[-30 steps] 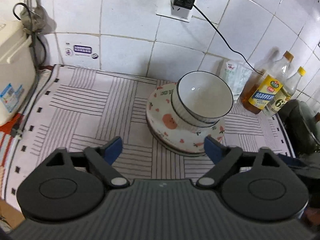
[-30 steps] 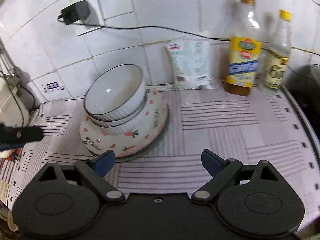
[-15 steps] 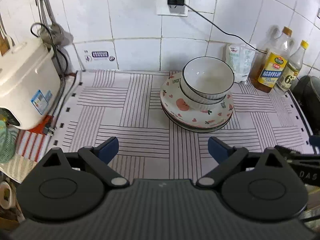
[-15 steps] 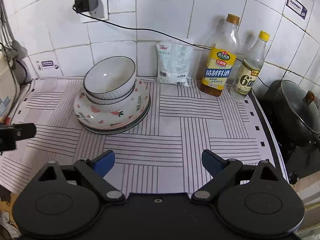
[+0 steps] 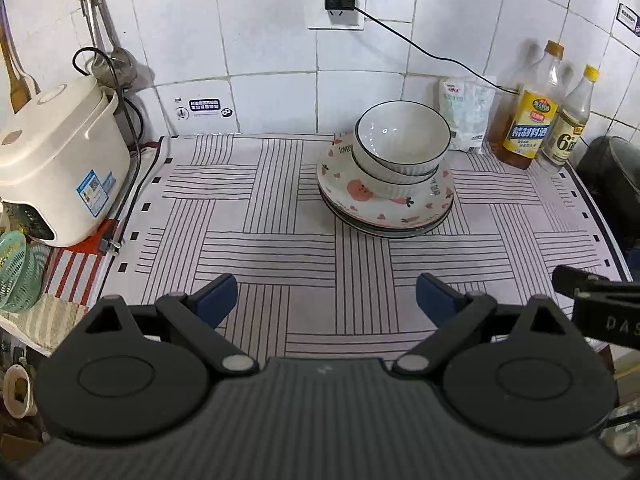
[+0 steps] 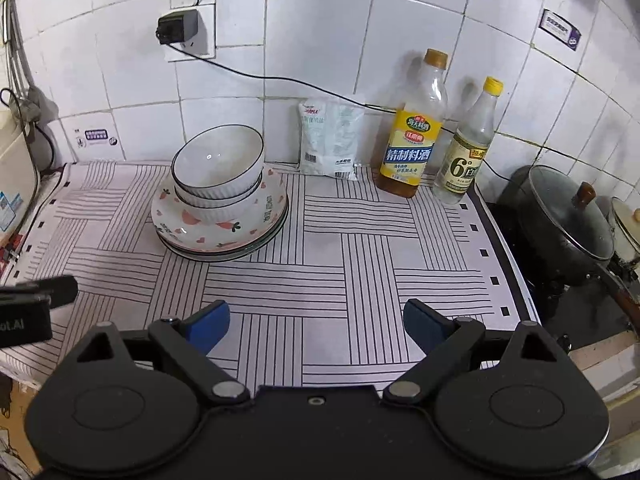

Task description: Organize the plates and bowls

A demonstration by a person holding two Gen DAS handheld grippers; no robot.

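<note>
Two white bowls (image 5: 402, 148) with thin dark rims and ribbed outsides sit nested one inside the other, on top of a stack of plates (image 5: 386, 208) — the uppermost plate is white with pink hearts, a peach-like fruit and small carrot shapes, and darker-edged plates show beneath it. The stack stands toward the back of the desk (image 5: 280, 248), on a pale cloth printed with blocks of dark stripes, near a white packet (image 6: 330, 142) leaning on the tiled wall and two bottles (image 6: 436, 132) (one with a yellow label, one with a yellow cap). A cream rice cooker (image 5: 56, 164) stands at the far left edge. The left tool (image 5: 326, 298) is spread wide, its blue pads holding nothing and hanging over bare cloth, well apart from the stack. The right tool (image 6: 316, 320) is likewise spread wide and empty — it touches nothing, the stack lying ahead and to its left.
</note>
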